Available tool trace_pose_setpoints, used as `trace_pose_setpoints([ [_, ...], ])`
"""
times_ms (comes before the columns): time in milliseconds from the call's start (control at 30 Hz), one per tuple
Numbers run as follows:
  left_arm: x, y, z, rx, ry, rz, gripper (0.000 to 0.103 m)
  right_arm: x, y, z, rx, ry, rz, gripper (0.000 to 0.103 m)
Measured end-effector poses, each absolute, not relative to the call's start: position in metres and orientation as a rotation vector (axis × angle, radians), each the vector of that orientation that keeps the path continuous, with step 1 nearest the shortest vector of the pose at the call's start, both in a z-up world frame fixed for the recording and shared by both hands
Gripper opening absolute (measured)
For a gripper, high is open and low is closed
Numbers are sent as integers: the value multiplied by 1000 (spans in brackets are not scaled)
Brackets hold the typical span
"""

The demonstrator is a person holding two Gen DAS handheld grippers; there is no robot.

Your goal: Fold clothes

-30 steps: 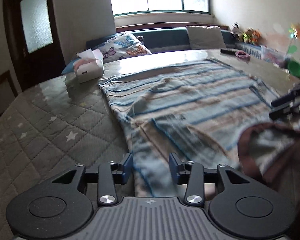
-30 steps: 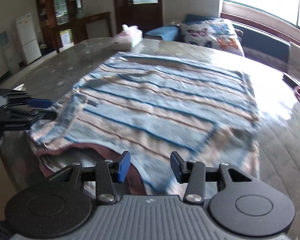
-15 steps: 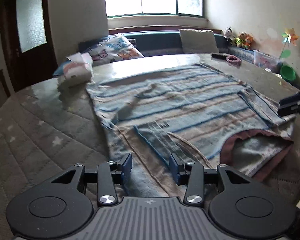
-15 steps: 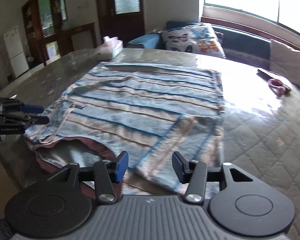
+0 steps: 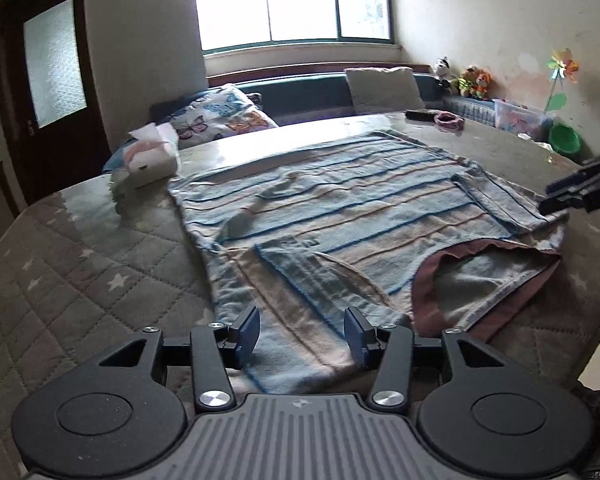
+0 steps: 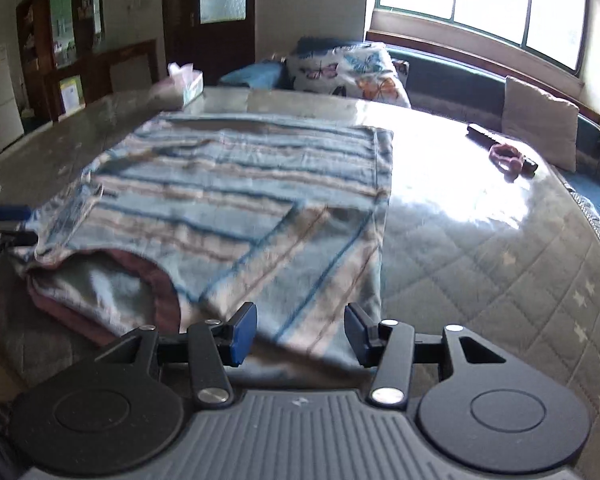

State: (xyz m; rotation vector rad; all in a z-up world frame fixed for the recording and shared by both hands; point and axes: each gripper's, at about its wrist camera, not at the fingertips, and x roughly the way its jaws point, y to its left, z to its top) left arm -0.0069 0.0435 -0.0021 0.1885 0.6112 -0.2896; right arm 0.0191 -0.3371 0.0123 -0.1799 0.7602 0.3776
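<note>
The sweater (image 5: 340, 216) lies flat on the table (image 5: 80, 272), its sleeves folded in over the body and the collar at the near edge. My left claw (image 5: 302, 330) is opening over the near shoulder, with cloth under the pads but not pinched. My right claw (image 6: 300, 330) stands apart over the other shoulder and holds nothing.

If I close too shallow, I may catch only the top layer, and the folded sleeve could slide out when I lift. The sweater is near the table edge and may slip off.

Compared with a second ago, my left jaws are wider, and the sweater now looks settled and less blurred.
</note>
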Motion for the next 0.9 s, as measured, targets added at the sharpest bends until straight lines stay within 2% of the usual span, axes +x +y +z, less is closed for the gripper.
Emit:
trace_pose_setpoints([
  [200, -17, 39, 1, 249, 623, -345, 50, 26, -332, -1, -206, 783, 385, 49],
  [500, -41, 39, 4, 383, 614, -398, 52, 0, -337, 12, -344, 803, 498, 50],
  [667, -39, 32, -3, 443, 601, -396, 53, -10, -328, 9, -481, 767, 547, 53],
  [900, -32, 30, -7, 467, 590, -366, 53, 3, -326, 2, -486, 733, 542, 52],
])
